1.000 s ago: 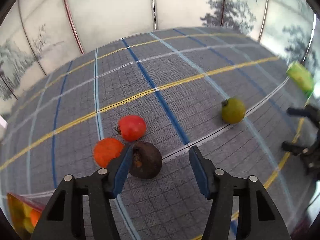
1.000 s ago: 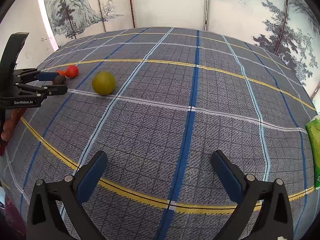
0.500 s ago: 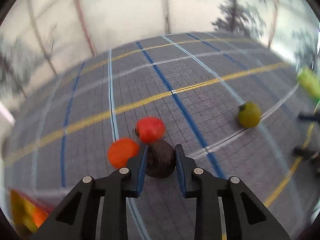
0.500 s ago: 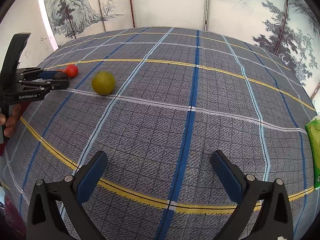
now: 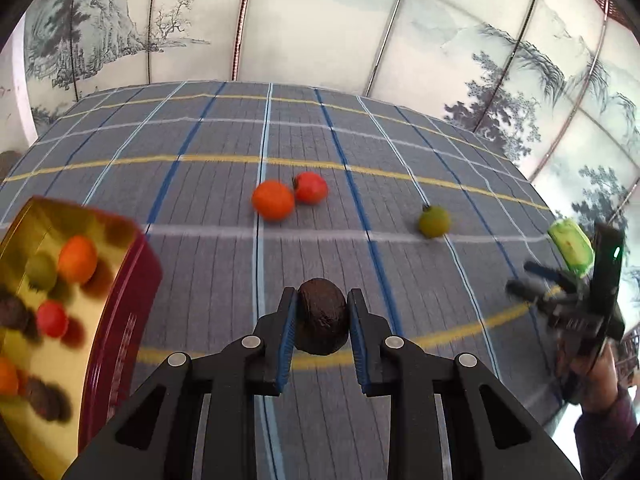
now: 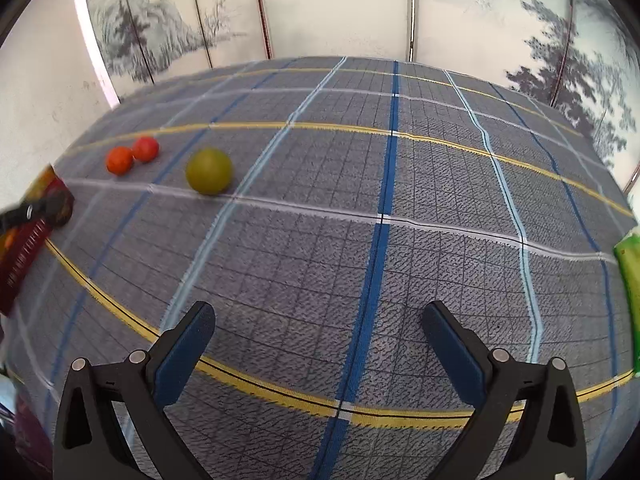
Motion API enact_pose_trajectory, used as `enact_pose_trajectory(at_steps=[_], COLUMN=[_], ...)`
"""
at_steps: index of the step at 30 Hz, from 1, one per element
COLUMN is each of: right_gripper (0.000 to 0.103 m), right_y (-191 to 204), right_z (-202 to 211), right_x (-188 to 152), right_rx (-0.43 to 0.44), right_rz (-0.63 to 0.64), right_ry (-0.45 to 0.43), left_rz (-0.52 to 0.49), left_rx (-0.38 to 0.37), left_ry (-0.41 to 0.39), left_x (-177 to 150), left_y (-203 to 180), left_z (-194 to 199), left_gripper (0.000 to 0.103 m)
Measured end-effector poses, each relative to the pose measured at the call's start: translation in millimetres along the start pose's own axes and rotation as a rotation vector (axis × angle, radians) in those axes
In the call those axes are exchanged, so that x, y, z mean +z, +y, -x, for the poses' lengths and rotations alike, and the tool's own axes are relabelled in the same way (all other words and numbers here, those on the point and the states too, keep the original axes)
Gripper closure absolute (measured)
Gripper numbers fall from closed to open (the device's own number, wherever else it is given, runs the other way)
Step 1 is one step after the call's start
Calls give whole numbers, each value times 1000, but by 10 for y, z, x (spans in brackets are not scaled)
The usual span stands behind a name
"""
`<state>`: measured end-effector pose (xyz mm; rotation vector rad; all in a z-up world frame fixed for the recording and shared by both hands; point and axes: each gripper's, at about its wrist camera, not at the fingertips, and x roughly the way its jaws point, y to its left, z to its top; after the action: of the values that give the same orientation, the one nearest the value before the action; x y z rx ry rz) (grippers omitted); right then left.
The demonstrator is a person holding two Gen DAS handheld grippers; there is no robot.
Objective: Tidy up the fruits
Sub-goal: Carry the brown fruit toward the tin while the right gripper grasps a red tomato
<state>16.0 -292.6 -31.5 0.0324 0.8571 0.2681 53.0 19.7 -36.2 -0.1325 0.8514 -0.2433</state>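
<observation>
My left gripper (image 5: 322, 304) is shut on a dark brown fruit (image 5: 322, 326) and holds it above the checked cloth. An orange fruit (image 5: 273, 200), a red fruit (image 5: 311, 188) and a green fruit (image 5: 434, 221) lie on the cloth beyond it. A maroon tin (image 5: 120, 320) with a gold inside holds several fruits at the left. In the right wrist view my right gripper (image 6: 318, 326) is open and empty above the cloth. The green fruit (image 6: 209, 171), orange fruit (image 6: 119, 160) and red fruit (image 6: 145, 149) lie far to its left. It also shows at the right of the left wrist view (image 5: 536, 280).
A green packet (image 5: 570, 247) lies at the table's right edge, also seen in the right wrist view (image 6: 630, 280). The tin (image 6: 28, 248) sits at the left edge there. A painted folding screen (image 5: 320, 28) stands behind the table.
My left gripper closed on the dark brown fruit, lifted it away from the orange and red fruits, and swung left so the tin came into view. The right gripper shifted slightly.
</observation>
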Motion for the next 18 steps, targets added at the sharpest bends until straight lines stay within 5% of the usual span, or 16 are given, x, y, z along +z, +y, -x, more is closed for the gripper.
enact_pose_trajectory(at_steps=[6,10,18], right_gripper=[0,3,57], right_y=[519,1009,1565], right_z=[200,-150,-1021], right_x=[303,685,1123], right_rx=[186,261,312], right_rz=[139,283,424], right_ry=[-128,-85,88], left_rz=[34,35,-16], left_rx=[-18,-31,-6], left_ry=[-3,-15,-49], left_x=[-180,-203,-234], left_y=[33,45,41], left_z=[209,314,561], left_gripper=[77,77,77])
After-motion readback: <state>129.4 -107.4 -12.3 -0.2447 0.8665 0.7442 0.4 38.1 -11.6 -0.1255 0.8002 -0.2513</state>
